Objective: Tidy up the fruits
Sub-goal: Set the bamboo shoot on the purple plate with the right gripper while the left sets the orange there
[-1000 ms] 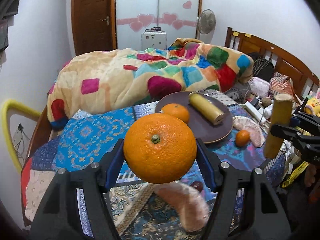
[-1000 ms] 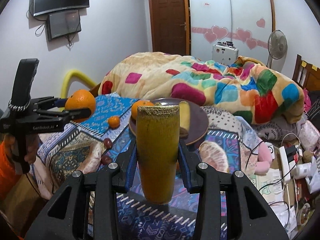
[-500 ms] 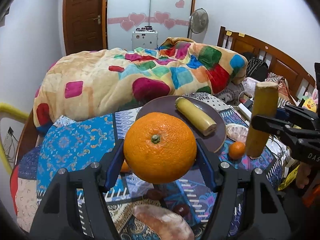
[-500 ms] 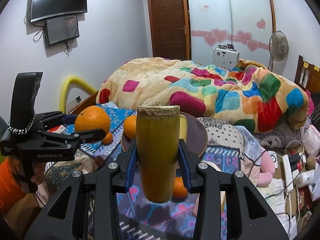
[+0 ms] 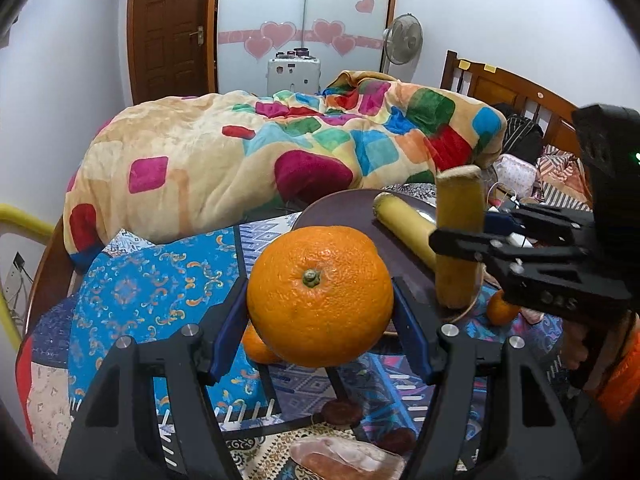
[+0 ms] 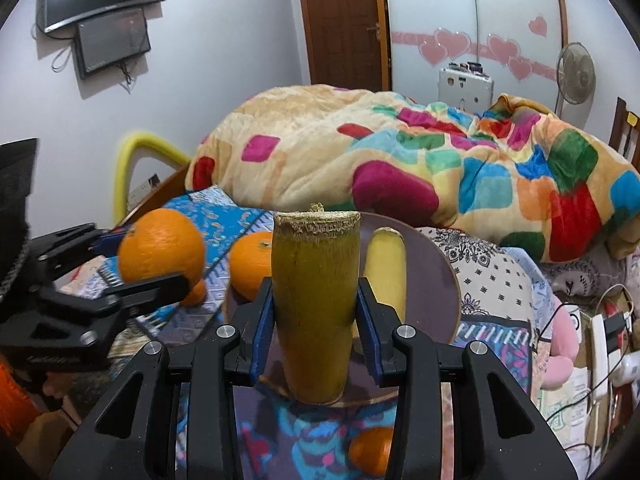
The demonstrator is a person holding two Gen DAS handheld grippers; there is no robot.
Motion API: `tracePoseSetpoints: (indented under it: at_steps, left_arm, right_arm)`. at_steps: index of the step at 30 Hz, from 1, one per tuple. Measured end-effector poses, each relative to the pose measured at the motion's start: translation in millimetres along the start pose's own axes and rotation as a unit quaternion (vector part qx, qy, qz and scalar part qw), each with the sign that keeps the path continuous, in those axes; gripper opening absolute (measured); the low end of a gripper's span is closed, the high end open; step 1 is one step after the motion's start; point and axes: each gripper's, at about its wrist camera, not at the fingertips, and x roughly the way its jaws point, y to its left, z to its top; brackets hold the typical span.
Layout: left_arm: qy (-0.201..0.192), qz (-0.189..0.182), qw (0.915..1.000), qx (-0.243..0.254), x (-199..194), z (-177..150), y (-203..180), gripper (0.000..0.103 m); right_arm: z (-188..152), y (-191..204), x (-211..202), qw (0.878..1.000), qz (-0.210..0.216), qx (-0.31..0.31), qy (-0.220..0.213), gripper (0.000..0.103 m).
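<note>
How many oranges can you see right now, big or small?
4. One large orange in the left gripper; one on the plate at; a small one beyond the plate's right side; another small one under the left jaws. More may be hidden.

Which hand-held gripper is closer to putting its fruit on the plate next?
Probably the right hand-held gripper. Its sugarcane piece stands upright with its bottom end right at the brown plate's near rim. The left hand-held gripper holds its big orange in the air, short of the plate.
</note>
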Motion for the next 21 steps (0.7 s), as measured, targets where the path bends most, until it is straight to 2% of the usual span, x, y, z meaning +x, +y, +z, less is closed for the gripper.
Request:
tracePoseSetpoints:
  at_steps: [10, 21]
  left_arm:
    - [0.013, -0.012, 0.9998, 0.005, 6, -2, -10, 0.068]
    - [0.044, -0.029, 0.9981, 0.033, 24, -1, -50, 0.068]
  right_arm:
    - [-2, -10, 10, 1.000, -0.017, 0.009, 0.015, 0.036]
    - [-29, -35, -32, 0.999, -0.038, 0.025, 0.004, 0.037]
